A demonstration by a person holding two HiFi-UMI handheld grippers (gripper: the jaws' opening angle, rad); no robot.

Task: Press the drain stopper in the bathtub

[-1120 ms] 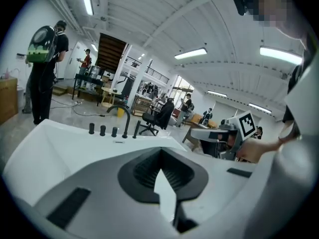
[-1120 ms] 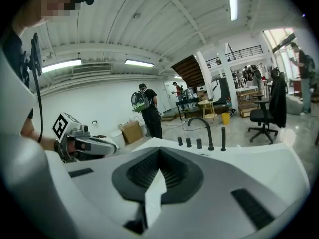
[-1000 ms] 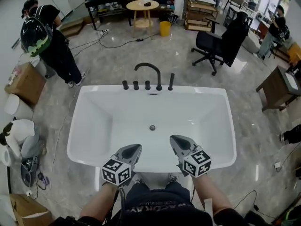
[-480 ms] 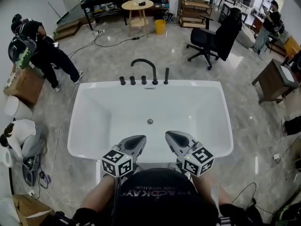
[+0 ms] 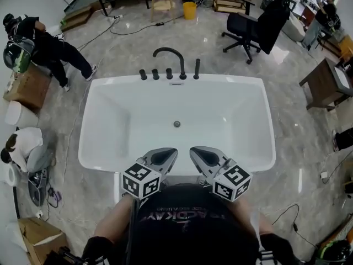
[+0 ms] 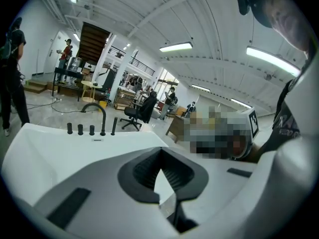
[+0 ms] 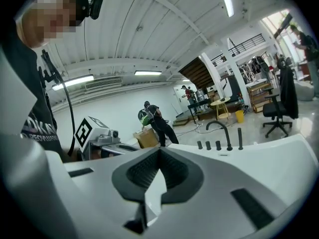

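Left gripper (image 5: 165, 155) & right gripper (image 5: 198, 154): jaws pressed together, empty, above near rim of bathtub (image 5: 87, 148). Drain stopper (image 5: 177, 124) sits mid-floor (well ahead), so reach w/ one closed tip, press straight down, centred.

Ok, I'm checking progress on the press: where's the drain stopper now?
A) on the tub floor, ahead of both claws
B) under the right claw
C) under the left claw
A: the drain stopper sits mid-floor in the bathtub, with the left claw and right claw at the near rim.
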